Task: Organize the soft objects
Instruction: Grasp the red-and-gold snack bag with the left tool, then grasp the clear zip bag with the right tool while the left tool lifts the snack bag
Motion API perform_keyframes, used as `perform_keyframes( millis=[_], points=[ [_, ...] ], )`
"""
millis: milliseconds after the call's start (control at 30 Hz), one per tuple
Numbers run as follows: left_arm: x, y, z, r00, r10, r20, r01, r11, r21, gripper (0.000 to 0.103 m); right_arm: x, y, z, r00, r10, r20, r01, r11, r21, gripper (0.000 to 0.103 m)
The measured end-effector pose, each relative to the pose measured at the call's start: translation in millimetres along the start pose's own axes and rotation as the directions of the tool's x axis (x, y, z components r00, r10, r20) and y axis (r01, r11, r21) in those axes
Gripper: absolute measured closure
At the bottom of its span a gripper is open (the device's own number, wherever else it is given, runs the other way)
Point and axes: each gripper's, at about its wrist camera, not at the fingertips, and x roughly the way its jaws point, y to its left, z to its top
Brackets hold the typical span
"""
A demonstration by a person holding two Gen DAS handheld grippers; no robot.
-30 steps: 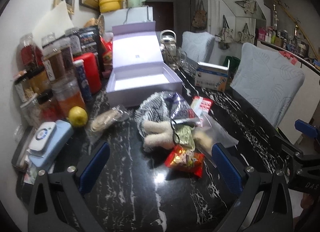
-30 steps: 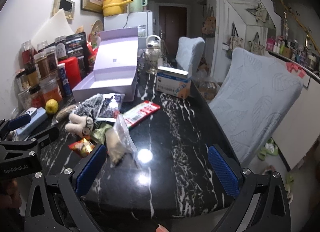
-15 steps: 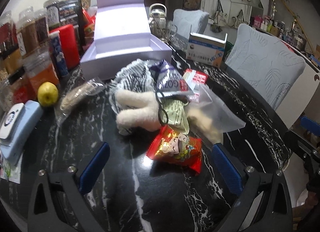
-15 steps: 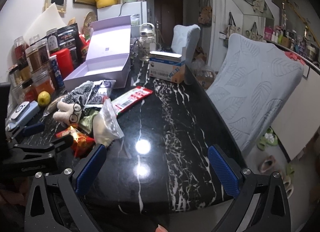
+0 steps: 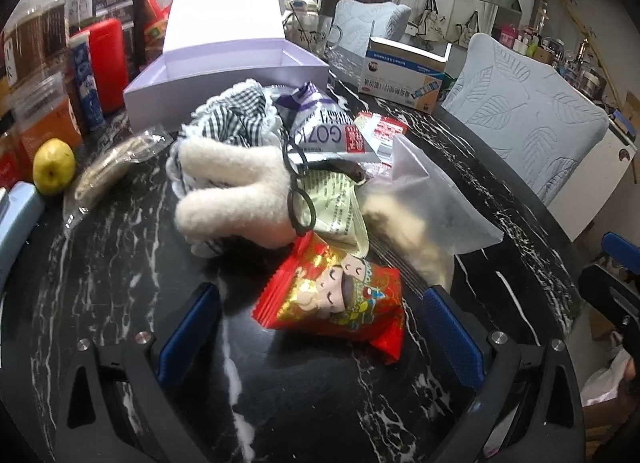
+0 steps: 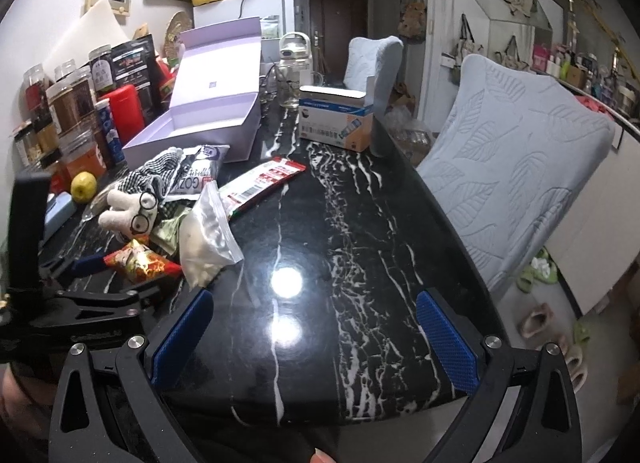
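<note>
A pile of soft things lies on the black marble table (image 5: 120,303): a red snack packet (image 5: 336,299), a cream plush toy with black glasses (image 5: 236,191), a checked cloth (image 5: 232,115), a purple-white packet (image 5: 324,131), a green packet (image 5: 332,207) and a clear zip bag (image 5: 428,203). An open lilac box (image 5: 224,63) stands behind. My left gripper (image 5: 320,331) is open, its blue pads either side of the red packet. My right gripper (image 6: 316,343) is open and empty over bare table; the pile (image 6: 160,207) lies to its left.
Jars, a red canister (image 5: 106,63) and a yellow fruit (image 5: 54,165) line the left wall. A blue-white carton (image 5: 404,71) and a glass jug (image 5: 304,15) stand behind. A red flat packet (image 6: 264,179) lies mid-table. Padded chairs (image 6: 512,159) stand at the right edge.
My left gripper has moved forward and down toward the pile; the red packet now sits between its open pads. My right gripper has shifted slightly and stays open.
</note>
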Motion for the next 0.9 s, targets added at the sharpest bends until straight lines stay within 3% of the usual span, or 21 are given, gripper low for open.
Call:
perform_keyframes(
  millis=[100, 167, 233, 267, 533, 900],
  points=[
    [-1, -2, -1, 1.000, 0.002, 0.010, -0.002, 1.000, 0.011, 0.011, 1, -1, 0, 1.000, -0.002, -0.002, 0.002, 1.000, 0.002, 0.000],
    [-3, -4, -2, 1.000, 0.008, 0.024, -0.008, 1.000, 0.023, 0.024, 1, -2, -1, 1.000, -0.002, -0.003, 0.002, 1.000, 0.005, 0.000],
    [-5, -5, -4, 0.999, -0.006, 0.042, 0.005, 1.000, 0.029, 0.048, 2, -2, -1, 1.000, -0.001, -0.006, 0.001, 1.000, 0.008, 0.000],
    [-5, -5, -4, 0.999, -0.016, 0.048, 0.014, 1.000, 0.023, 0.051, 2, -3, -1, 1.000, 0.000, -0.008, 0.000, 1.000, 0.009, 0.000],
    [-21, 5, -8, 0.996, -0.036, 0.078, 0.037, 0.999, -0.013, 0.059, 7, -2, -1, 1.000, 0.026, -0.014, -0.026, 1.000, 0.010, 0.000],
    [-53, 29, -16, 0.989, 0.026, 0.143, -0.018, 0.998, -0.054, 0.059, 30, 23, -3, 0.992, 0.116, -0.041, -0.117, 0.993, -0.021, 0.000]
  ],
)
